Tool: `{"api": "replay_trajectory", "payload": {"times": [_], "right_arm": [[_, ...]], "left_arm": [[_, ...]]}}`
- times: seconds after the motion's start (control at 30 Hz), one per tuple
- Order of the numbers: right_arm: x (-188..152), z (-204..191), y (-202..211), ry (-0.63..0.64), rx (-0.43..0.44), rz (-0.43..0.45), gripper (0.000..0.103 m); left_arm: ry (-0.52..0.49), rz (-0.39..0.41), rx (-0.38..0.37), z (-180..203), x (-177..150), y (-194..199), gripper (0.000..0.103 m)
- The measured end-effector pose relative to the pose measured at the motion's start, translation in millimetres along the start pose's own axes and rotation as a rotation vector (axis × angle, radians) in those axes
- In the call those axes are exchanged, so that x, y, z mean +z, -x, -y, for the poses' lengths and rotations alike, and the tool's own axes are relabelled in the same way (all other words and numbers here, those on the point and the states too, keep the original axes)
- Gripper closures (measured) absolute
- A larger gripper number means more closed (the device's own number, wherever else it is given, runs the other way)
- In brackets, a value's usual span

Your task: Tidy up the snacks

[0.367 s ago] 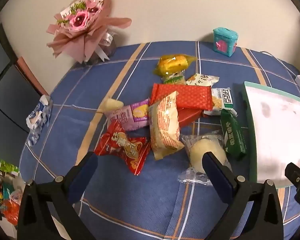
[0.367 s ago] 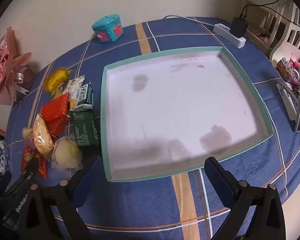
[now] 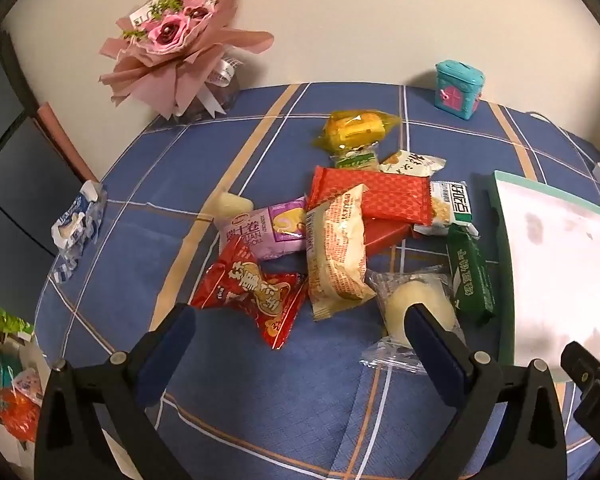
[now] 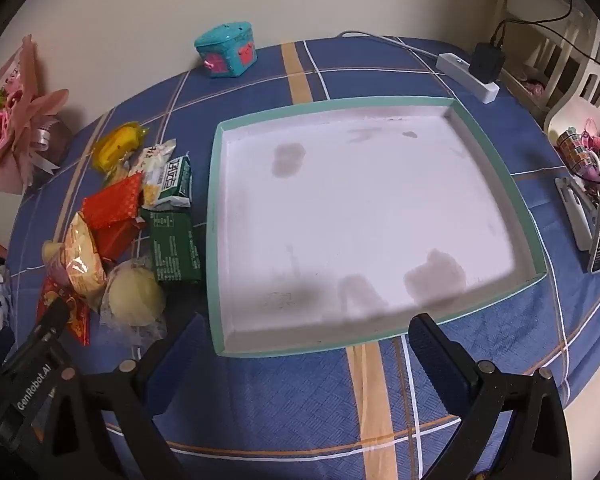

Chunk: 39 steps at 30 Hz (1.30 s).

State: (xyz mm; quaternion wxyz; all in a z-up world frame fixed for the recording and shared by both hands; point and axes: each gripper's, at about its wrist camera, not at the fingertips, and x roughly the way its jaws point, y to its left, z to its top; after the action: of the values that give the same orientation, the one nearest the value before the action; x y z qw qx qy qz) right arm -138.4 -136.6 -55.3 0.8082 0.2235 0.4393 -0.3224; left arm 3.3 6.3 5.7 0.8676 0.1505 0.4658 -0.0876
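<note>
A pile of wrapped snacks lies on the blue checked tablecloth: a red packet point(image 3: 256, 296), a cream and orange packet point(image 3: 336, 256), a clear-wrapped pale bun point(image 3: 416, 308), a green bar point(image 3: 470, 276), a red flat pack point(image 3: 374, 196) and a yellow pack point(image 3: 356, 128). My left gripper point(image 3: 300, 328) is open and empty, just in front of the pile. A green-rimmed white tray point(image 4: 216, 240) lies to the right of the pile, empty. My right gripper point(image 4: 304, 334) is open and empty at the tray's near rim. The pile shows in the right wrist view point(image 4: 132, 232).
A pink flower bouquet point(image 3: 176, 44) stands at the back left against the wall. A teal toy box point(image 3: 458, 86) stands at the back. A white power strip with a black plug point(image 4: 470, 76) lies at the back right. A phone stand point(image 4: 598, 216) sits at the right edge.
Both grippers have shifted slightly forward toward the table; the snacks and tray have not moved.
</note>
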Motion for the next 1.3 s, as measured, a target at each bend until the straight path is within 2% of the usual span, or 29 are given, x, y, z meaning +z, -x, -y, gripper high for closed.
{"api": "replay_trajectory", "payload": {"times": [0.83, 1.3], "right_arm": [[-1.4, -4.3, -0.7, -0.012, 0.055, -0.008, 0.0], [-0.1, 2.6, -0.3, -0.038, 0.041, 0.008, 0.0]], "left_arm": [[0.021, -0.005, 0.025, -1.4, -2.9, -4.3, 0.0], [0.019, -0.008, 0.025, -1.8, -4.6, -5.4, 0.0]]}}
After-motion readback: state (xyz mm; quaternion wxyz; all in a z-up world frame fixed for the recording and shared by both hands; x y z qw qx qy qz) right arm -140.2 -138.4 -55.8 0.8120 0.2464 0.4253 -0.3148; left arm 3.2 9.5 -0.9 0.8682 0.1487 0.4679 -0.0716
